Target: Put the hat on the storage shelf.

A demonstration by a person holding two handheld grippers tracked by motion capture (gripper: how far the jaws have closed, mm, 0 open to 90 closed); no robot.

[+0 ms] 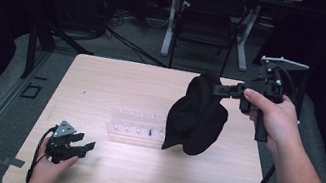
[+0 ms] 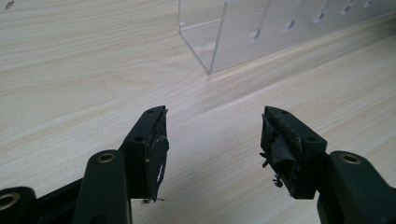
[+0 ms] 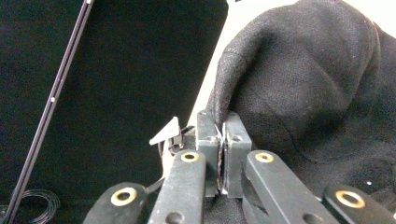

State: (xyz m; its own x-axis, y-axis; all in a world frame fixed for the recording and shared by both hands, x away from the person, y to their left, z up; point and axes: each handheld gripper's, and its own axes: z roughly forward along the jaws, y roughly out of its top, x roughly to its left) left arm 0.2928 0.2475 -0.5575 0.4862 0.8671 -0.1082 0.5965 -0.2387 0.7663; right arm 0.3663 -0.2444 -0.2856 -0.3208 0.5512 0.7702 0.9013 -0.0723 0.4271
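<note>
One light wooden worktop (image 1: 116, 88) carries the scene, its pale grain running across the whole surface. Above its far right part hangs one black cloth (image 1: 197, 115), a soft knitted piece resembling a cap, bunched and drooping, lifted clear of the wood; its lower folds hang in front of the right end of one clear acrylic rack (image 1: 137, 127). This rack lies near the middle of the worktop and shows two rows of small slots; in the left gripper view its transparent corner (image 2: 210, 51) stands well ahead of the jaws. Two hand-held tongs are present. The right tongs (image 1: 224, 89), gripped by the person's right hand (image 1: 271, 115), point leftward at the level of the cloth's upper edge; in the right gripper view the two black jaws stand together, clamped on a pinched fold of the cloth (image 3: 299, 88). The left tongs (image 1: 85, 149), held by the left hand (image 1: 48, 168), rest low at the near left of the worktop, well apart from the rack and the cloth; their jaws stand apart with only bare wood between them, and worn black padding peels from both inner faces.
</note>
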